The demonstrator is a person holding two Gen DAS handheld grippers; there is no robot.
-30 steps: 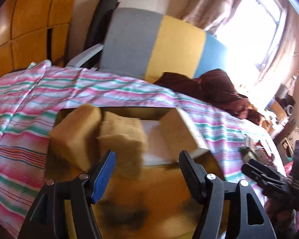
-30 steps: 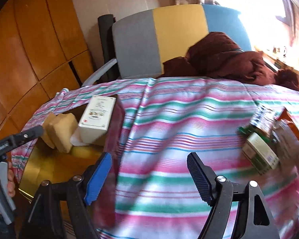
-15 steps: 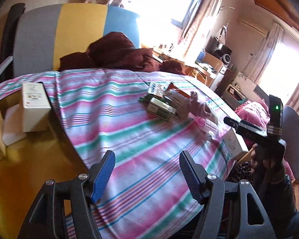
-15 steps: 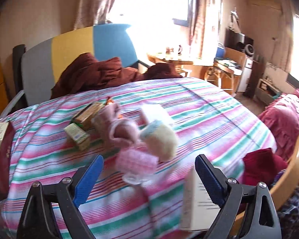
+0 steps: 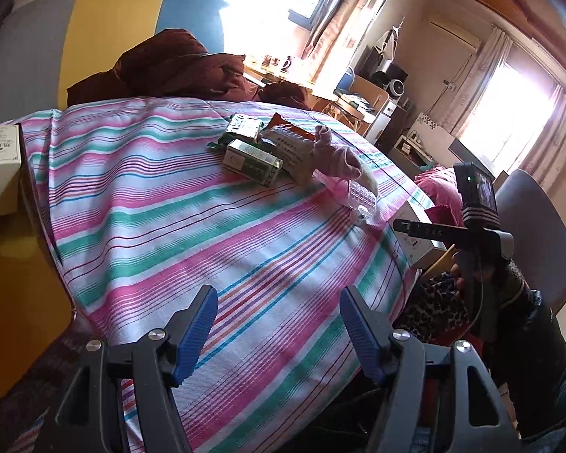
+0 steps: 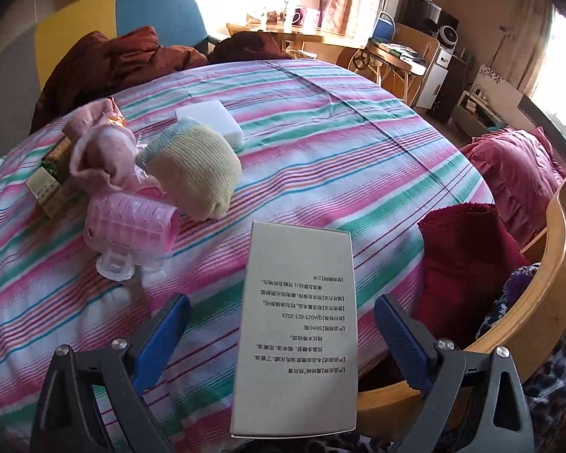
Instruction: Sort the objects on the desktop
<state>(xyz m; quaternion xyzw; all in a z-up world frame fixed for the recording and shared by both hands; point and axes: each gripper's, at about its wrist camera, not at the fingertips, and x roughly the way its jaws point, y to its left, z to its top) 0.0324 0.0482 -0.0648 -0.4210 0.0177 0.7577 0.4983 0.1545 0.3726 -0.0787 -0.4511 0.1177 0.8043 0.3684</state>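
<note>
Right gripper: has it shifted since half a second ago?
Yes. The right gripper has closed in on the grey printed box at the near edge of the striped cloth; the box now sits between its open jaws, untouched.

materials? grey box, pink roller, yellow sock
Grey box: looks like matte card, with sharp folded edges and printed text.
Pink roller: probably translucent plastic; gridded, light passes through.
Yellow sock: knit fabric, ribbed and soft-looking.

Low in the right wrist frame, the grey box [image 6: 298, 328] carries upside-down Chinese print with "Q/ADZT-023-2023" and "50ml". Other packets' lettering is too small to read.
</note>
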